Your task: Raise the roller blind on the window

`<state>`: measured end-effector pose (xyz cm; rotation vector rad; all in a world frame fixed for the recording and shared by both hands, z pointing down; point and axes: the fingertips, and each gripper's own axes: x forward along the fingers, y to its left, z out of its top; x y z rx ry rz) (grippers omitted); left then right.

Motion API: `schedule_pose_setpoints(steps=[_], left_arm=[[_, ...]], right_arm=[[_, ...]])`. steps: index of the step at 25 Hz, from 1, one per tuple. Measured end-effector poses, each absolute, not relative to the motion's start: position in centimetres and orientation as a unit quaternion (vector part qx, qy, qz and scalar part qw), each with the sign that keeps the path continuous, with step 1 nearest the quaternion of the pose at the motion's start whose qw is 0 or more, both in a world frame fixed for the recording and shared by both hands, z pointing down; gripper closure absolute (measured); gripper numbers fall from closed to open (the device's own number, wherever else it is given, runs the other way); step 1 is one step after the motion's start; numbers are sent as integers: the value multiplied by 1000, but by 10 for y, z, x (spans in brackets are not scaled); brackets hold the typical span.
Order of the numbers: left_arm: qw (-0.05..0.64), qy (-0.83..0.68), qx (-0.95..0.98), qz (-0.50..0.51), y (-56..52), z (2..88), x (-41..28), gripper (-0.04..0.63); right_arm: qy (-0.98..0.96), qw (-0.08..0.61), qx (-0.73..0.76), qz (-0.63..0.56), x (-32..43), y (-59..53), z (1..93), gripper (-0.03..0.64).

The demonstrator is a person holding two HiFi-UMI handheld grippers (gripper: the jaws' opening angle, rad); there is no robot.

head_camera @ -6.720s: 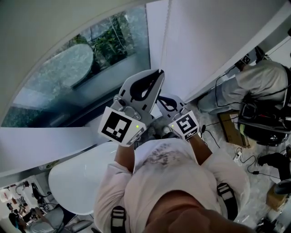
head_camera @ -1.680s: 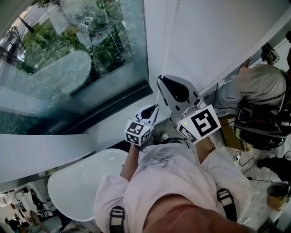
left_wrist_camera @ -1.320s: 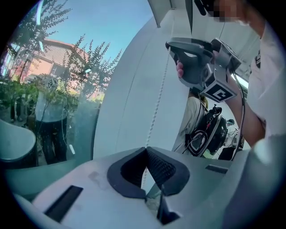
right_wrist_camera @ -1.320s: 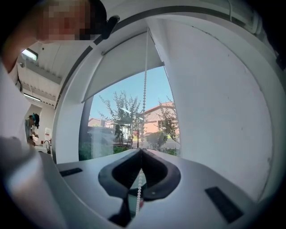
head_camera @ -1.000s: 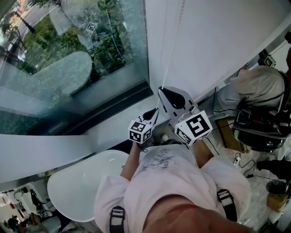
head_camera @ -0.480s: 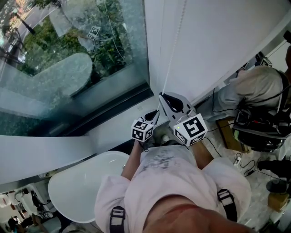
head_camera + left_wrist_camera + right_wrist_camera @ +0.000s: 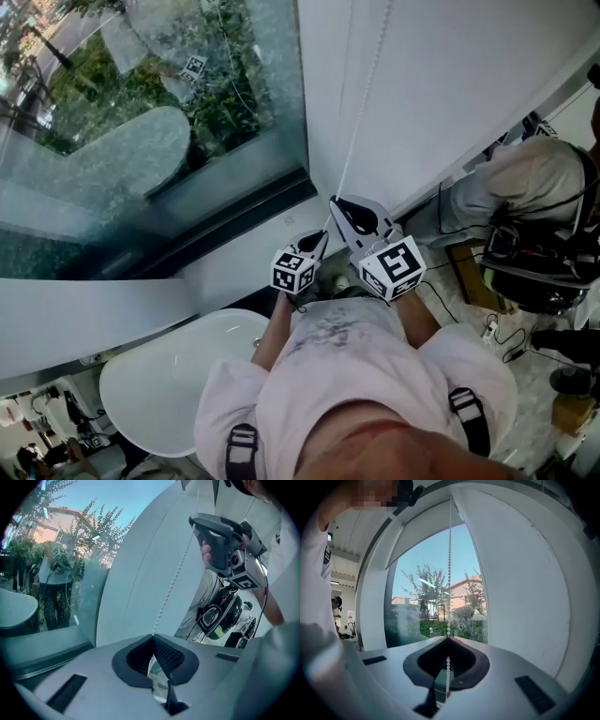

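Observation:
A white bead chain (image 7: pixel 361 103) hangs down the white wall beside the window (image 7: pixel 141 141). My right gripper (image 7: pixel 335 201) is shut on the chain, the higher of the two. My left gripper (image 7: pixel 322 236) is shut on it just below and to the left. In the left gripper view the chain (image 7: pixel 173 581) rises from the closed jaws (image 7: pixel 153 636) towards the right gripper (image 7: pixel 193 521). In the right gripper view the chain (image 7: pixel 449 550) runs straight up from the closed jaws (image 7: pixel 448 637), and the white roller blind (image 7: pixel 426 531) covers only the top of the pane.
A round white table (image 7: pixel 178 375) stands behind me at the lower left. Another person (image 7: pixel 525 178) sits to the right among cables and gear on the floor (image 7: pixel 469 272). The white sill (image 7: pixel 234 267) runs below the glass.
Both grippers have come down a little along the chain, still shut on it. The right one has sunk closer to the left one.

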<state>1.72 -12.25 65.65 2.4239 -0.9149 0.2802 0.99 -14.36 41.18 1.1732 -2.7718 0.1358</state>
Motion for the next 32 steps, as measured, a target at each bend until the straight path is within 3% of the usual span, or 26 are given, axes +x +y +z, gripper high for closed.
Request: schedule_pose_setpoints(steps=[10,15,27,32], left_arm=[[222,-332,912,96,-111,616,14,583],[200,-343,917,39,-115,539,-6,529],[35,-323,945,-27,-124,359,-9,529],[6,-315,948,-42,-138,305,3,529]], right_arm=[[-923,62,379,38,9,-144,413,555],[-925,61,373,32,6,-146,409,555],[-927,62,369,28,1,-146,412,555],[-927,64,369,25,0,-145,413,555]])
